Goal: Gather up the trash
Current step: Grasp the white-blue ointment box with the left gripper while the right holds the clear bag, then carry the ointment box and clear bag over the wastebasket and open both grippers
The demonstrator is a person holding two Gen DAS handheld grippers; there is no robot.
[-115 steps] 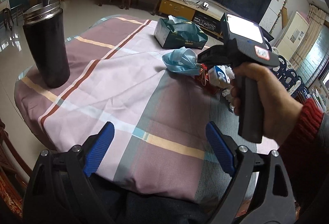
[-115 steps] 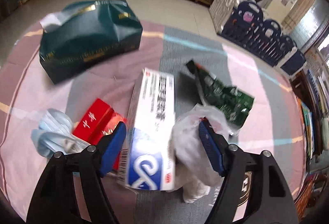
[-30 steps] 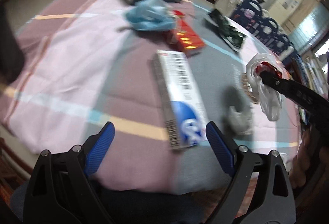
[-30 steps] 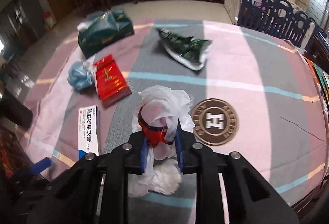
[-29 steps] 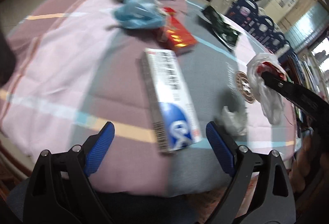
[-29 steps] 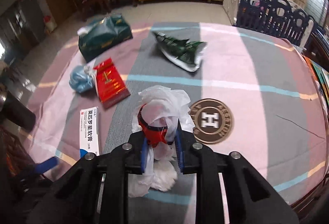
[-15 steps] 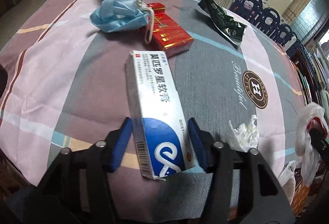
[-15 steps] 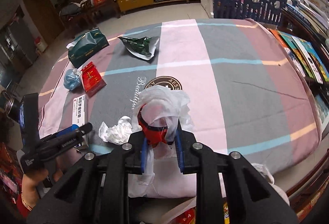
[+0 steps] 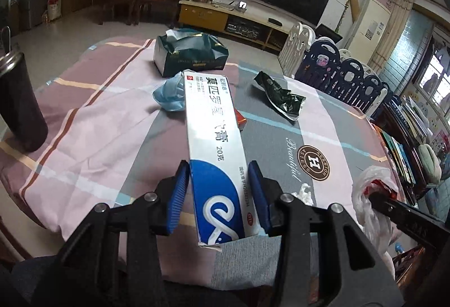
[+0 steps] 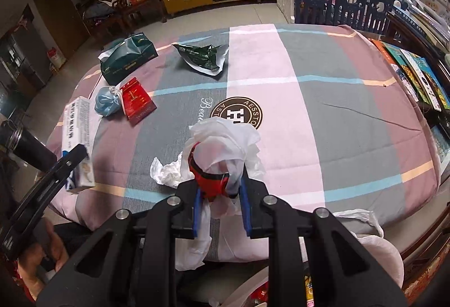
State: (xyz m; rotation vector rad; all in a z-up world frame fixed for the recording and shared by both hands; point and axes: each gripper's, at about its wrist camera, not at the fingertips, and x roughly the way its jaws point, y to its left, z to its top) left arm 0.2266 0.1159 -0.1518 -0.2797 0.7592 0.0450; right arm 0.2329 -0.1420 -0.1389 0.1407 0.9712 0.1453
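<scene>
My left gripper [image 9: 219, 194] is shut on a long white-and-blue ointment box [image 9: 213, 143] and holds it tilted above the table's near edge; the box also shows in the right wrist view [image 10: 77, 135]. My right gripper [image 10: 220, 200] is shut on a white plastic bag with a red item inside [image 10: 222, 149], held above the front edge. On the cloth lie a crumpled white tissue [image 10: 166, 170], a blue face mask [image 10: 107, 104], a red packet [image 10: 137, 100] and a green foil wrapper [image 10: 204, 58].
A dark green tissue box [image 10: 128, 56] stands at the far left. A black steel tumbler [image 9: 19, 104] stands at the left edge. An open white trash bag [image 10: 365, 250] hangs below the table's front right. Books [image 10: 416, 67] lie at the right.
My left gripper has closed on the ointment box and lifted it off the cloth. My right gripper has held the plastic bag still.
</scene>
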